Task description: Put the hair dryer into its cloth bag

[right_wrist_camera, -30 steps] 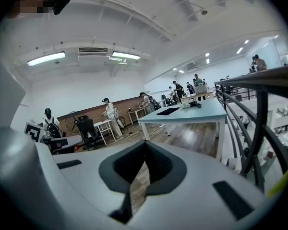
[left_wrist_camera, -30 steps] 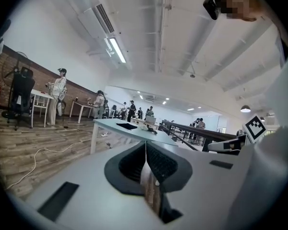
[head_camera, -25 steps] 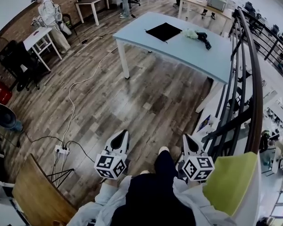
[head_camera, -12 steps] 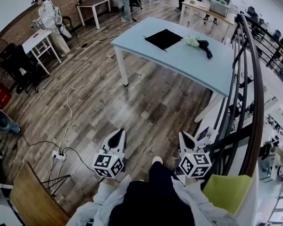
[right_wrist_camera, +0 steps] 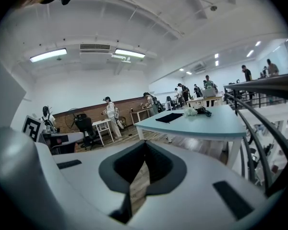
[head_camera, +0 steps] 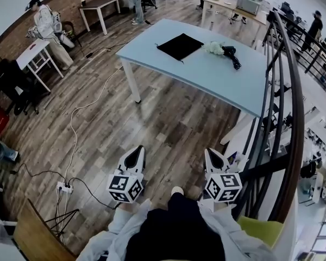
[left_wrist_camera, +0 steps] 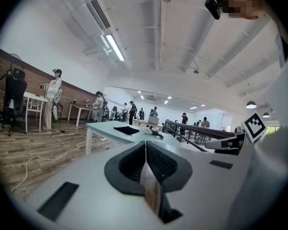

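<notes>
Plainly nothing is in reach yet. The left gripper [head_camera: 136, 152], well short of the table [head_camera: 206, 75], has its jaws pressed together on nothing. The cloth bag [head_camera: 179, 45] lies flat on that table, likely ready for loading. The right gripper [head_camera: 211, 154] is likewise closed and empty. The hair dryer [head_camera: 230, 53] rests on the table, right of the bag.

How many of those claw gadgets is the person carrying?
2. The left claw is held out over the wooden floor, the right claw beside it, nearer the railing. Both are shut and empty.
</notes>
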Demonstrator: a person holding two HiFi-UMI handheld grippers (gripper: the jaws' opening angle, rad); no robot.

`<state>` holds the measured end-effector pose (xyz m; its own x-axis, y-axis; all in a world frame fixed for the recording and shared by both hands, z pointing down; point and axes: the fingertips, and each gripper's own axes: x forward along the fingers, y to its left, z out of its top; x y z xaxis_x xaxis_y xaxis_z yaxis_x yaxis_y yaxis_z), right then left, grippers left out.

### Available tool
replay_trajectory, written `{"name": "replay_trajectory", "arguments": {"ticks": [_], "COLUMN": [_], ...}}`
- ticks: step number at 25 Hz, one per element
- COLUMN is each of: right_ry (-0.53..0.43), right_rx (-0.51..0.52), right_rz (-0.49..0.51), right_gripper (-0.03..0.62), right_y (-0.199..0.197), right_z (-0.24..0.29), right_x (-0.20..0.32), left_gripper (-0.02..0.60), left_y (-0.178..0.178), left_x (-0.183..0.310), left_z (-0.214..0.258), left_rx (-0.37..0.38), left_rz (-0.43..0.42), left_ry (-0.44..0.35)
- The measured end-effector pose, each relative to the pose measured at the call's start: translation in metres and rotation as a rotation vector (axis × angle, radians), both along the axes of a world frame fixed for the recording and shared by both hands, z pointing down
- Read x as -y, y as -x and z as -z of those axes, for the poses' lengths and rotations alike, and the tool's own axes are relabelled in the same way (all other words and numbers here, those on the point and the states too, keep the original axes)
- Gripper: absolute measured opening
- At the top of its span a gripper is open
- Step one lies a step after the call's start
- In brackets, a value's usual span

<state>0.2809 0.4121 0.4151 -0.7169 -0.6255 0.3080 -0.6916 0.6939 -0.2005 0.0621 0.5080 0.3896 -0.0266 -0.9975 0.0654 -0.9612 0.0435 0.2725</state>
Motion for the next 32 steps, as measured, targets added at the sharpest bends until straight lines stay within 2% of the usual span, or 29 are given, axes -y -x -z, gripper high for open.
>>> {"name": "replay_trajectory", "arguments": {"ticks": [8, 9, 10, 11, 13, 16, 22, 30, 32], "right_ry": [0.027, 0.031, 0.035, 0.037, 0.030, 0.007, 0.002, 0.025, 0.023], "right_rx": [-0.004, 0.002, 0.010, 0.017, 0.024, 0.022, 0.014, 0.008, 0.004], "right_rz": [-0.049, -0.050, -0.048, -0.048, -0.052, -0.055, -0.071, -0.060, -0.056], "right_gripper": [-0.002, 0.053, 0.153, 0.192, 0.209, 0.295, 0.314, 0.314, 0.314], "right_y": [-0.012, -0.013, -0.014, -0.016, -0.019, -0.022, -0.032, -0.022, -0.015], "right_z": [-0.014, -0.014, -0.014, -0.013, -0.010, -0.008, -0.015, -0.024, -0.025], "right_x": [0.048, 0.054, 0.061, 0.067, 0.076, 0.084, 0.087, 0.098, 0.105], "left_gripper": [0.020, 0.020, 0.020, 0.020, 0.020, 0.020, 0.020, 0.024, 0.062], "left_y": [-0.006, -0.007, -0.007, -0.008, -0.010, -0.018, -0.030, -0.015, -0.009], "left_x": [0.043, 0.047, 0.052, 0.057, 0.065, 0.071, 0.070, 0.075, 0.082], "left_z": [-0.008, -0.008, -0.009, -0.008, -0.007, -0.007, -0.013, -0.013, -0.015], "left_rx": [-0.004, -0.004, -0.004, -0.004, -0.005, -0.003, -0.002, 0.001, -0.007], "left_rz": [0.006, 0.008, 0.012, 0.015, 0.017, 0.008, 0.004, 0.057, 0.055], "left_ry": [0.014, 0.016, 0.016, 0.016, 0.012, 0.000, 0.019, 0.009, 0.010]}}
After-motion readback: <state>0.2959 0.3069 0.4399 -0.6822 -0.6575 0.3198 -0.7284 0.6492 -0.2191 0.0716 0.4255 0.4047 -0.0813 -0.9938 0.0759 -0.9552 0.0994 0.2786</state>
